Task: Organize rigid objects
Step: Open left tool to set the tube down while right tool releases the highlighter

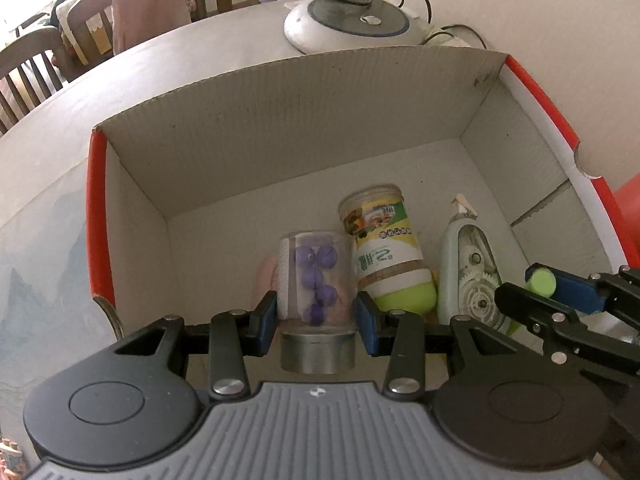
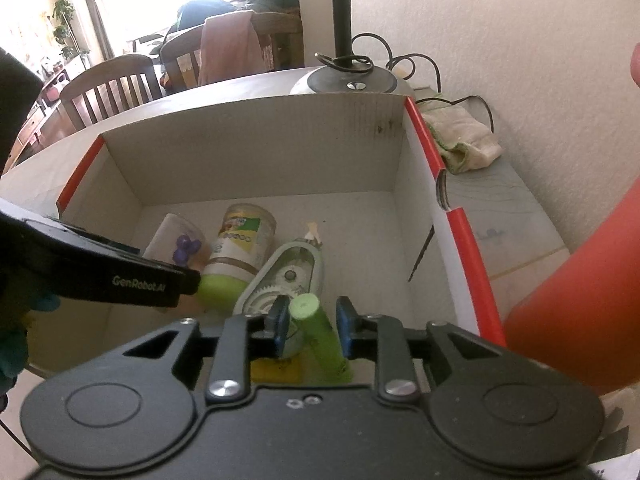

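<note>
Clear jar (image 1: pixel 316 280) clamped in left claw (image 1: pixel 316 312), low inside the cardboard box (image 1: pixel 280 128).
Rigid, slick, light; gripped mid-wall above the metal lid (image 1: pixel 317 354), beside the labelled bottle (image 1: pixel 384 252). Green tube (image 2: pixel 320 338) between right claw (image 2: pixel 311 326) pads; clamped or loose, cannot tell.

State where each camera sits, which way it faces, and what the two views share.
Left wrist: sits on the left gripper, facing forward and down into the cardboard box; its fingers clamp a clear jar, and the right gripper enters from the right.
Right wrist: sits on the right gripper, facing into the box from the right; a green tube lies between its open fingers, and the left gripper enters from the left.
Shared: box, jar, green-capped bottle, correction tape dispenser, lamp base.
</note>
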Demonstrator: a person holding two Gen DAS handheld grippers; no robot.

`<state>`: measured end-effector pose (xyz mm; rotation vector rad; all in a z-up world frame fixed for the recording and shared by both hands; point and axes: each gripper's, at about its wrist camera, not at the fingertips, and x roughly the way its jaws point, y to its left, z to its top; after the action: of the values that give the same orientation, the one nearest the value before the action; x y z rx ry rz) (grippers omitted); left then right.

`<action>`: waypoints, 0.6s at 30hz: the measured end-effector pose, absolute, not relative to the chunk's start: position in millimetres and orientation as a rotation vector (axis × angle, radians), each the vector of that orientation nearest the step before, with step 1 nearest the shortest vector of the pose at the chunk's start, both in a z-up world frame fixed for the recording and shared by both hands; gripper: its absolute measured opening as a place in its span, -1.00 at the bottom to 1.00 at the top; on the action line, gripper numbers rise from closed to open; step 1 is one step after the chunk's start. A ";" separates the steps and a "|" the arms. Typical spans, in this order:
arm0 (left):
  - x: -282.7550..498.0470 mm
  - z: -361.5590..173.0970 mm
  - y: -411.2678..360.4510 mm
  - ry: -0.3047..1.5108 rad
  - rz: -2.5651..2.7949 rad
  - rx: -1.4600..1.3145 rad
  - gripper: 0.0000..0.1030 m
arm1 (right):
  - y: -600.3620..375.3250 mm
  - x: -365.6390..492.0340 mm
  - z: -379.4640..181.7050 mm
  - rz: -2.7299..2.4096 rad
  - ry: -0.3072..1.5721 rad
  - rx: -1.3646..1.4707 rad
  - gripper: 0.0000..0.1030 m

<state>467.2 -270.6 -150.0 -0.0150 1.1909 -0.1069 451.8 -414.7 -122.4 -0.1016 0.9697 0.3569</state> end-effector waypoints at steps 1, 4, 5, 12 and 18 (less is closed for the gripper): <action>467.2 -149.9 -270.5 1.191 -0.106 -0.016 -0.21 | -414.9 451.8 -122.4 0.357 0.967 -0.101 -0.41; 465.4 -148.5 -269.5 1.189 -0.108 -0.018 -0.20 | -416.3 451.8 -121.1 0.355 0.964 -0.096 -0.30; 464.6 -147.9 -269.1 1.188 -0.110 -0.018 -0.20 | -416.7 451.4 -120.5 0.353 0.962 -0.097 -0.29; 457.6 -140.0 -269.9 1.158 -0.138 -0.015 -0.04 | -418.4 446.2 -114.8 0.349 0.954 -0.084 -0.19; 445.5 -125.2 -268.7 1.118 -0.166 -0.041 0.04 | -418.8 438.0 -105.8 0.359 0.938 -0.075 -0.11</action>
<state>445.5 -268.7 -125.2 -0.0406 1.1180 -0.1659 438.0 -418.8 -105.8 -0.0749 0.9379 0.3594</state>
